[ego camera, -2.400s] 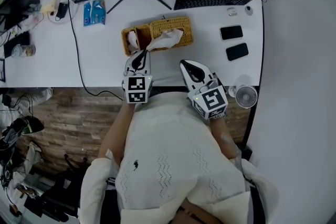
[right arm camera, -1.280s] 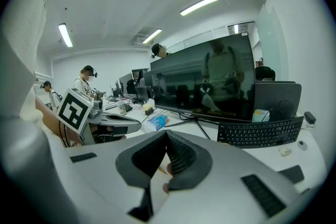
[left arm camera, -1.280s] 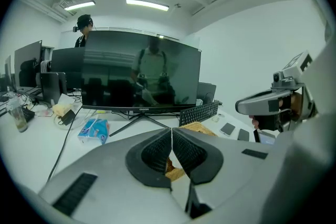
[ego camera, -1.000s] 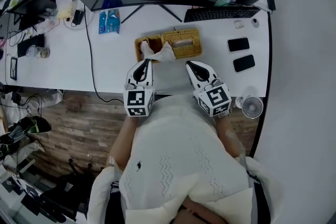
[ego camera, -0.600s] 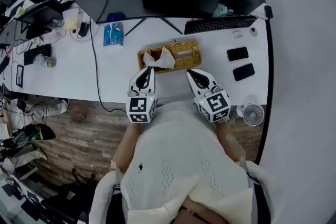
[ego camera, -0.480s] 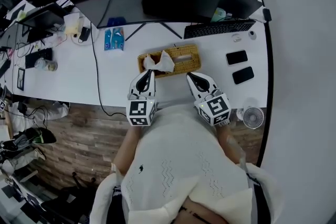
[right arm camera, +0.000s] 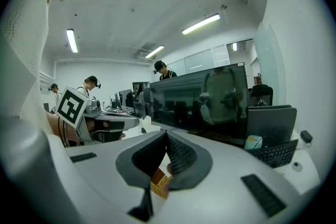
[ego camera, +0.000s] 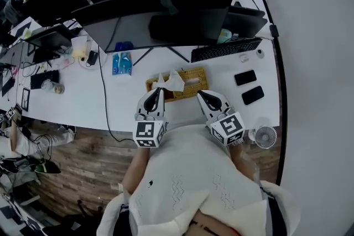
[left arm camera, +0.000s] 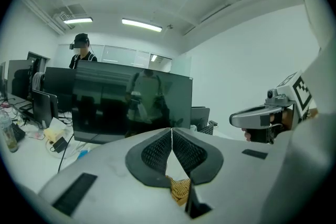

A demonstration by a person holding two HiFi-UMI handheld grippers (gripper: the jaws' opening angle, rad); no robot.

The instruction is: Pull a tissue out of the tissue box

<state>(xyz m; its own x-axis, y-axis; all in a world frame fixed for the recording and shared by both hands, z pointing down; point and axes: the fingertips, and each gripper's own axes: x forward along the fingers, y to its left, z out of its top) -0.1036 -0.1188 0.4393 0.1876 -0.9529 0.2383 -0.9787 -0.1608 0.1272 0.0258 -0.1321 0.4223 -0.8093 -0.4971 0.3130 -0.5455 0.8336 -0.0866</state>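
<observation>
Wicker tissue box sits mid white worktop, near the front edge, with a tissue standing up toward its left end. Left claw is just in front of the box, pressed together, nothing in it. Right claw is the same, by the box's right end. Behind are dark monitors and a keyboard, with two phones on the right. Open office, ceiling strip lights, wood-look floor.

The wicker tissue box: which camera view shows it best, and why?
The head view: the whole tissue box lies on the desk, a tissue sticking up. Each gripper view shows only a wicker sliver beneath its closed jaws.
</observation>
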